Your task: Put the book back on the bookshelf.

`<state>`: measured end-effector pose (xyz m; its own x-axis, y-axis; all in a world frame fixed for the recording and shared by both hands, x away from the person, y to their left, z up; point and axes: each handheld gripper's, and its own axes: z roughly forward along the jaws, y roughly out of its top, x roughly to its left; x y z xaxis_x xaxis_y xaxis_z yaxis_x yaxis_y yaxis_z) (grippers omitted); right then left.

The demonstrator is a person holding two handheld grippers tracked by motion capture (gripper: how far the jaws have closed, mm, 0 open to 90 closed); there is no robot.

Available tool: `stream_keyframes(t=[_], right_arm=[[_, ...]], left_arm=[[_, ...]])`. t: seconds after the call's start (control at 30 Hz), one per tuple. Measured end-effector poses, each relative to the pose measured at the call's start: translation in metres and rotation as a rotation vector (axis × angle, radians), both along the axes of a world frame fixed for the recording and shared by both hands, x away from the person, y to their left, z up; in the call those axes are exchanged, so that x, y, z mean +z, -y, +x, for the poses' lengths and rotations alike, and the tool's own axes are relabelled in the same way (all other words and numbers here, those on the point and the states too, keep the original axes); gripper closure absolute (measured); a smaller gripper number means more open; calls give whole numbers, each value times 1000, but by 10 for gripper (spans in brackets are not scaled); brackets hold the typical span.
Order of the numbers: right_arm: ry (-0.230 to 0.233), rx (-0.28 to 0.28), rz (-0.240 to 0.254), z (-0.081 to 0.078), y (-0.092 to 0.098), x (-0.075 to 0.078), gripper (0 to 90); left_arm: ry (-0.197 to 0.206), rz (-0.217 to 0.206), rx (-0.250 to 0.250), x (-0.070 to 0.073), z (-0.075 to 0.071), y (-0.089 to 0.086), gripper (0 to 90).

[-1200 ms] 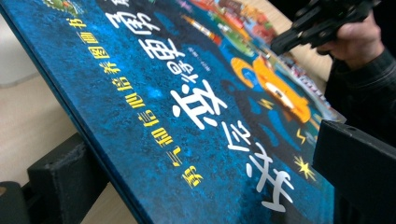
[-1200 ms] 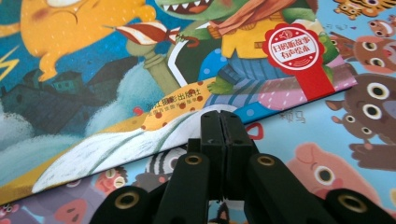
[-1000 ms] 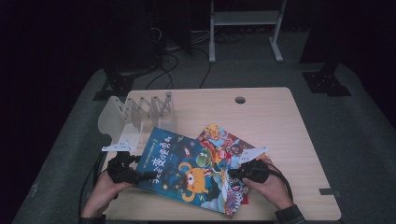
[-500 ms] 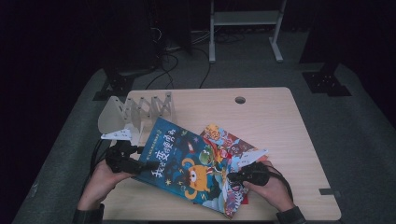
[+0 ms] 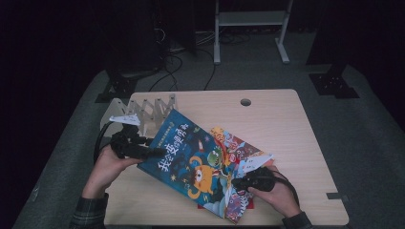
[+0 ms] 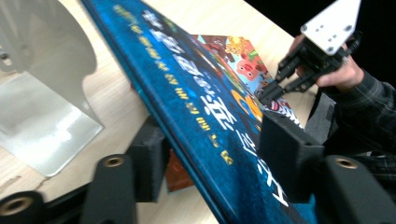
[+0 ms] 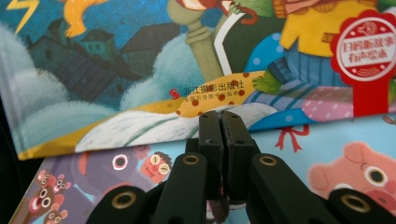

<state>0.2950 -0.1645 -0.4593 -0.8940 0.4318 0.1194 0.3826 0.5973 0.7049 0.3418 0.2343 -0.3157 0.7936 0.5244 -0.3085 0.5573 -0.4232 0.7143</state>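
Left jaws closing on the blue book's edge, right jaws shut, pinning the stack.

Left gripper [image 6: 212,158]: jaws have just been closing, about half open now, with the spine edge of the blue book [image 5: 191,160] between the pads [image 6: 289,156]; the far pad sits on the cover, but I can't tell if the near one presses yet. That edge is lifted and tilted off the table [image 5: 286,124], near the metal book rack [image 5: 145,112]. Right gripper [image 7: 219,123]: jaws fully together with nothing between them, tips resting at the blue book's lower edge over the pig-cover book [image 7: 336,163] beneath. To do it well: seat both pads before lifting further, keep the right tips down so the lower book doesn't slide, and pivot slowly towards the rack.
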Motion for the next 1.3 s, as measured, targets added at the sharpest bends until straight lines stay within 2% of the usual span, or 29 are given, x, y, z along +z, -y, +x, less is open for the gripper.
stream_keyframes(t=[0.13,0.23,0.27,0.43,0.57,0.63,0.77,1.0,1.13,1.2,1.3], right_arm=[[-2,13,6,-2,-3,0,866],[-1,16,6,-2,-4,0,875],[-2,16,9,-2,-5,0,879],[-6,39,30,-3,-11,-2,892],[-11,54,37,-4,-16,-3,893],[-8,60,42,-5,-20,-3,894],[1,68,47,-6,-30,-3,894],[32,68,37,-4,-42,-3,871],[56,11,36,-1,-33,-2,806],[75,-41,52,2,-21,-1,747],[109,-152,74,7,2,1,638]], left_arm=[[-21,32,18,7,12,3,541],[-30,-39,-35,12,19,4,598],[-31,-46,-44,14,21,6,610],[-53,-8,-52,25,30,12,634],[-71,43,-55,35,38,18,643],[-73,52,-67,41,42,21,654],[-59,53,-102,54,48,28,688],[-30,125,-158,78,53,46,713],[-15,156,-169,91,54,57,733],[-9,169,-172,96,54,60,741],[-3,180,-177,103,53,65,759]])
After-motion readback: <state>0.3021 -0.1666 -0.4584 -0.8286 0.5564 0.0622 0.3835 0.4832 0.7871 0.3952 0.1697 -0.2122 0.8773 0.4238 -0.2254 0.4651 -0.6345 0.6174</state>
